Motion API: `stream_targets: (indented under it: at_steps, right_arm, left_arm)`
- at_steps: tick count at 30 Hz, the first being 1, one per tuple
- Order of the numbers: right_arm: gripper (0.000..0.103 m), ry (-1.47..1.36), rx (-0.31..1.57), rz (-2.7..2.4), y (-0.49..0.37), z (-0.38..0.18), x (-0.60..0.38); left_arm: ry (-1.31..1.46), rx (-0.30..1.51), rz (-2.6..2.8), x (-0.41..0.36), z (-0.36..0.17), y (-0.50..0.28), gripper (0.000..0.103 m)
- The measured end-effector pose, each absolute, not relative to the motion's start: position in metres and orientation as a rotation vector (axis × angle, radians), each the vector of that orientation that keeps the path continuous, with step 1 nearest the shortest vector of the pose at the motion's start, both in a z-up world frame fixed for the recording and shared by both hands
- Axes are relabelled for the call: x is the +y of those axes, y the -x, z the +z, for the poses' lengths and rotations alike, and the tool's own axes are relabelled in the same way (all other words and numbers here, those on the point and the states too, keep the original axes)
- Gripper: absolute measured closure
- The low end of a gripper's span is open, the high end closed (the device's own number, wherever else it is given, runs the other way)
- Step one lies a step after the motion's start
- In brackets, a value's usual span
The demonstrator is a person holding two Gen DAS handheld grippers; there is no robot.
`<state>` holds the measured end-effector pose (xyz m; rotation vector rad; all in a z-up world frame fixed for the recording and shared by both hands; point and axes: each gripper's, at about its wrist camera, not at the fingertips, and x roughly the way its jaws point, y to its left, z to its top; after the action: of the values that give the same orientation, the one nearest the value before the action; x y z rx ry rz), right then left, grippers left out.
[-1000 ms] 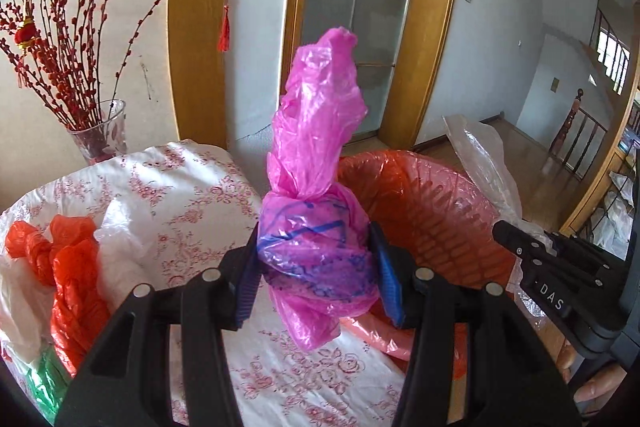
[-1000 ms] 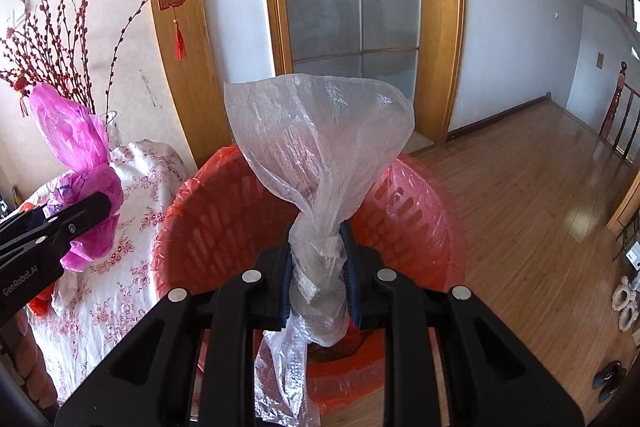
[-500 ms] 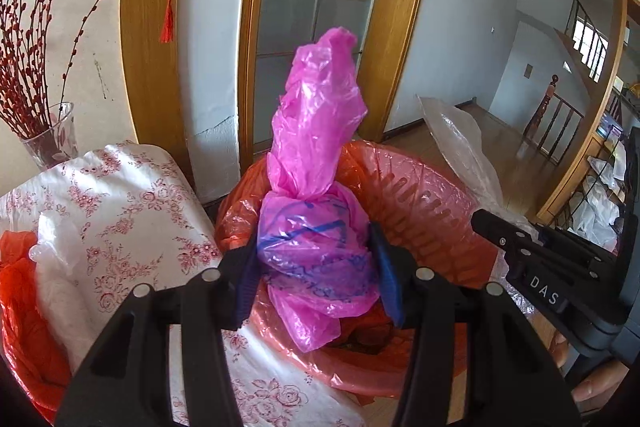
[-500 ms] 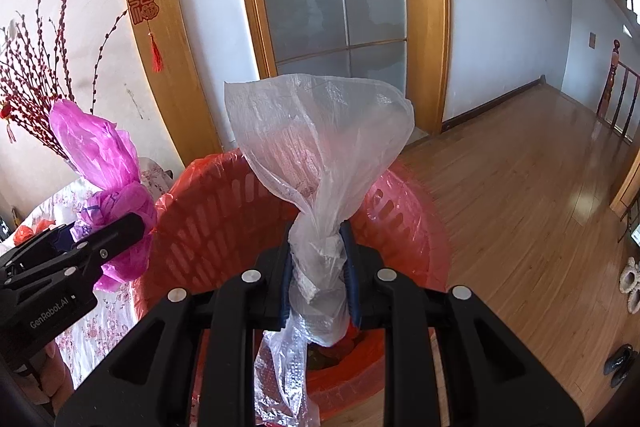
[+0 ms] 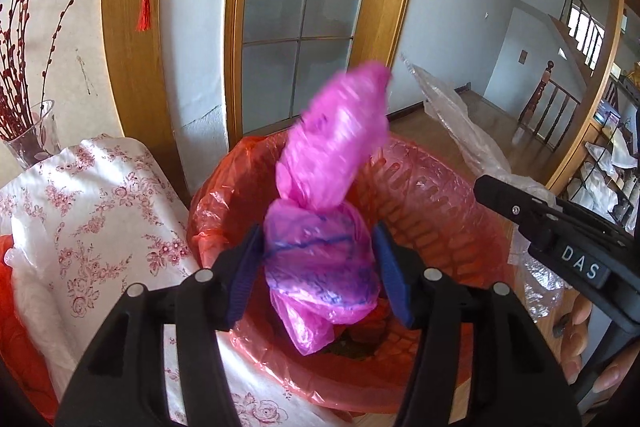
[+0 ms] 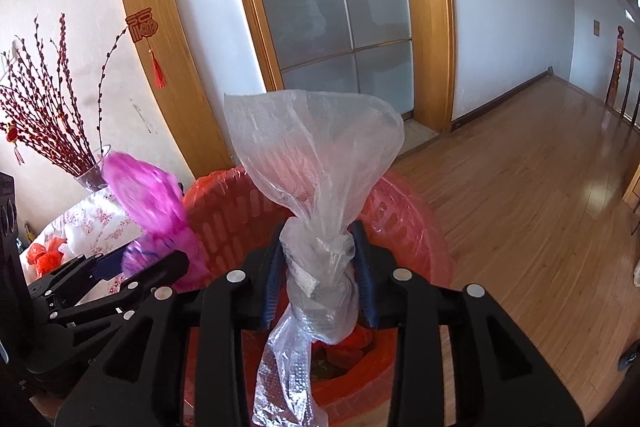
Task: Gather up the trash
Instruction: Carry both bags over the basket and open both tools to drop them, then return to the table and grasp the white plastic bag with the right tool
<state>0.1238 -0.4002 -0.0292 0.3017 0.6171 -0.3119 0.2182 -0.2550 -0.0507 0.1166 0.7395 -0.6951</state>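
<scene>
Both bags have loosened as jaws open: left gripper (image 5: 320, 267) around pink bag (image 5: 320, 259), "DAS"-marked right gripper (image 6: 318, 267) around clear bag (image 6: 316, 267), over the red bin (image 5: 440, 211).

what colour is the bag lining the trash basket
Translucent red-orange liner over the slotted basket, clearest in the left wrist view.

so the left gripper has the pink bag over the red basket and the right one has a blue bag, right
Not quite. The right gripper has a clear bag, not a blue one, as the right wrist view shows. The left gripper does have the pink bag over the red basket.
</scene>
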Motion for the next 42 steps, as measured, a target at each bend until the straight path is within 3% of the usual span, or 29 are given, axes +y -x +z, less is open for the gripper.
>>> stream_targets:
  at_steps: [8, 20, 31, 42]
  right_arm:
    - [0.051, -0.310, 0.609, -0.323, -0.119, -0.030, -0.403]
    - [0.049, -0.219, 0.612, -0.290, -0.114, -0.026, -0.368]
    - [0.050, -0.123, 0.659, -0.039, -0.141, -0.038, -0.260]
    - [0.057, -0.060, 0.739, 0.171, -0.195, -0.059, -0.160]
  left_arm:
    - [-0.115, 0.739, -0.660, -0.245, -0.053, -0.219, 0.044]
    - [-0.066, 0.642, -0.441, -0.154, -0.024, -0.193, 0.039]
    - [-0.025, 0.567, -0.119, -0.024, 0.000, -0.168, 0.037]
    - [0.019, 0.560, 0.053, 0.056, 0.004, -0.158, 0.037]
